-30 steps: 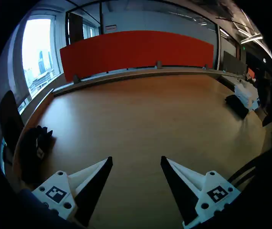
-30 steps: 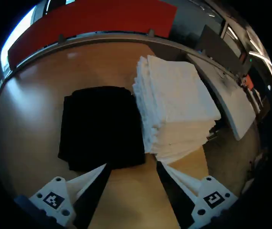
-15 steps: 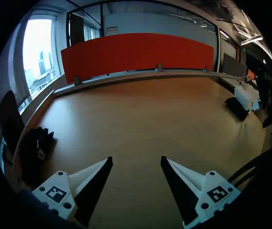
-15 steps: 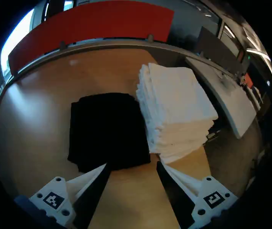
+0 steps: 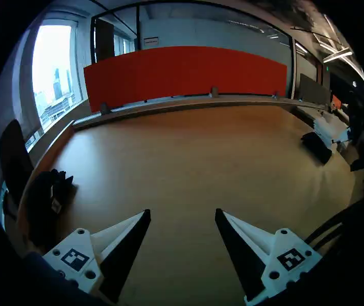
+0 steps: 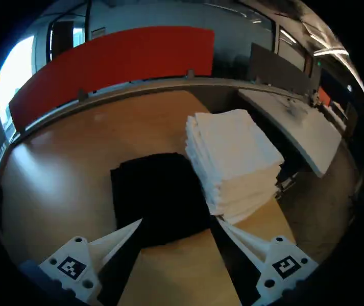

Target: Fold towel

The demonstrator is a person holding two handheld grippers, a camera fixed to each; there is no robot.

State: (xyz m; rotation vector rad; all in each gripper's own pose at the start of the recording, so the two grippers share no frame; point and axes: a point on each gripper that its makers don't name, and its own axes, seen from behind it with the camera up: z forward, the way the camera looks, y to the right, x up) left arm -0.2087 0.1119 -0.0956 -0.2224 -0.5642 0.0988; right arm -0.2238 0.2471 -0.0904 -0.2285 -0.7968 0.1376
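Note:
In the right gripper view a folded black towel (image 6: 159, 196) lies flat on the wooden table (image 6: 69, 168), just beyond my open right gripper (image 6: 176, 224). Beside it on the right stands a tall stack of folded white towels (image 6: 233, 158), touching the black one's edge. My left gripper (image 5: 182, 217) hangs open over bare wood with nothing between its fingers. From the left gripper view the black towel (image 5: 317, 145) and the white stack (image 5: 331, 126) look small at the far right of the table (image 5: 192, 153).
A red partition (image 5: 187, 71) runs along the table's far edge. A dark bundle (image 5: 46, 194) sits at the table's left edge near a dark chair (image 5: 10, 158). A second grey desk (image 6: 299, 127) stands to the right across a gap.
My right gripper has pulled back and tilted up, so the black towel and white stack appear smaller and lower. The left gripper has stayed nearly still.

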